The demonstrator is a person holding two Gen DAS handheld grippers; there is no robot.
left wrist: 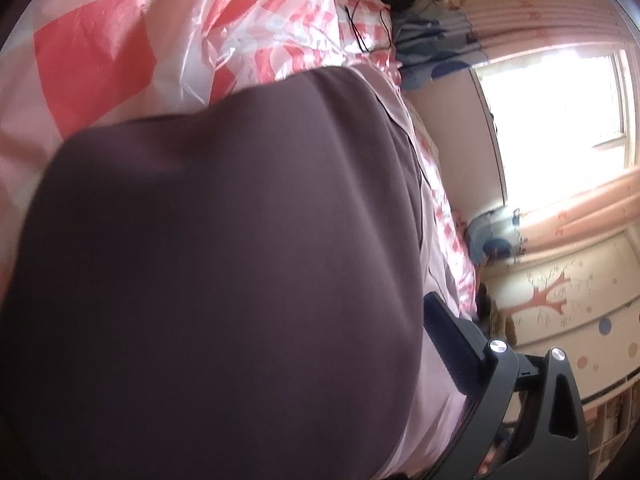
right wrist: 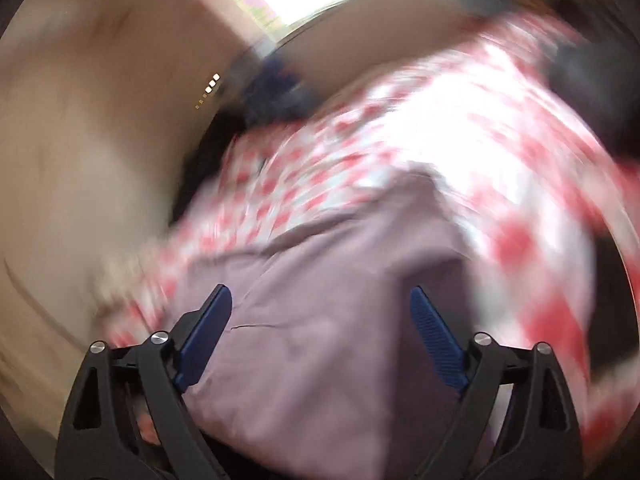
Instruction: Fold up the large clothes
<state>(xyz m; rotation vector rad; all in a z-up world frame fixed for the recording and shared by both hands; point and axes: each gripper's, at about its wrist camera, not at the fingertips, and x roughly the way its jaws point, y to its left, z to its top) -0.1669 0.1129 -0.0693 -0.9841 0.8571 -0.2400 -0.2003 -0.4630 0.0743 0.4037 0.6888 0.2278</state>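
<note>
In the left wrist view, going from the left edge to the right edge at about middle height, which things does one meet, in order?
Red and white checked sheet → dark brown garment → pale pink cloth → bare wall → bright window.

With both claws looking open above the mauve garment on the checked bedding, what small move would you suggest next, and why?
I would probably lower the right claw back onto the near edge of the mauve garment and close on it. Its blue pads stand wide apart with cloth below, not pinched, and the garment lies loose on the red-and-white checked bedding. The view is blurred, so steady it first.
</note>
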